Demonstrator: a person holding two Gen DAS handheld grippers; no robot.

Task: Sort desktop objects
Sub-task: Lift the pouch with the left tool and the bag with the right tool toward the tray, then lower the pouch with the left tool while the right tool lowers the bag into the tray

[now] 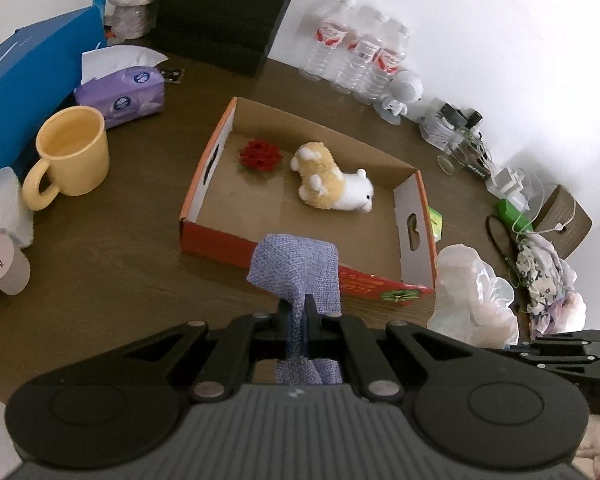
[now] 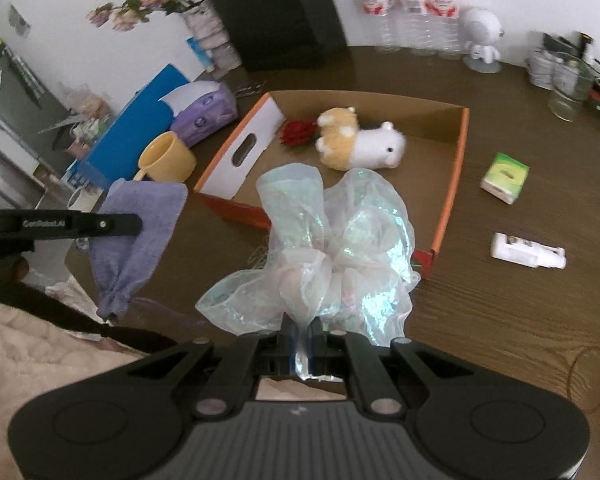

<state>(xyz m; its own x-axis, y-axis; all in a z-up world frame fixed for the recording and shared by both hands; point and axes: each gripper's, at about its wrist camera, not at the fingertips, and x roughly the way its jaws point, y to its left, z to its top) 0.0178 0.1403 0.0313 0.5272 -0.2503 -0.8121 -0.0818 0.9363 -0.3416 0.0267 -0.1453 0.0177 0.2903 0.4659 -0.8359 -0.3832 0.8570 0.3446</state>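
**Both tools loaded up, box half filled**

So the left tool (image 1: 298, 312) is clenched on a purple cloth pouch (image 1: 296, 268), which bunches between the fingers and fans out over the near wall of the cardboard box (image 1: 414, 220). From the right wrist view that same pouch (image 2: 140, 236) hangs off to about 9 o'clock, above the table edge.

The right tool (image 2: 306, 330) is clamped on a sheer iridescent organza bag (image 2: 332, 248), puffed up and held just in front of the box's near side (image 2: 450, 196).

Inside the box, a red flower (image 1: 259, 155) sits toward 11 o'clock, and a tan and white plush toy (image 1: 332, 178) lies on its side just beside it, toward the middle.

On the brown table (image 1: 120, 248) around the box: a yellow mug (image 1: 70, 154) at 9 o'clock, a purple tissue pack (image 1: 122, 94) at 10, water bottles (image 1: 356, 54) at 1. In the right view, a small green packet (image 2: 505, 176) and a white gadget (image 2: 528, 255) lie at 3 o'clock, apart from the box.
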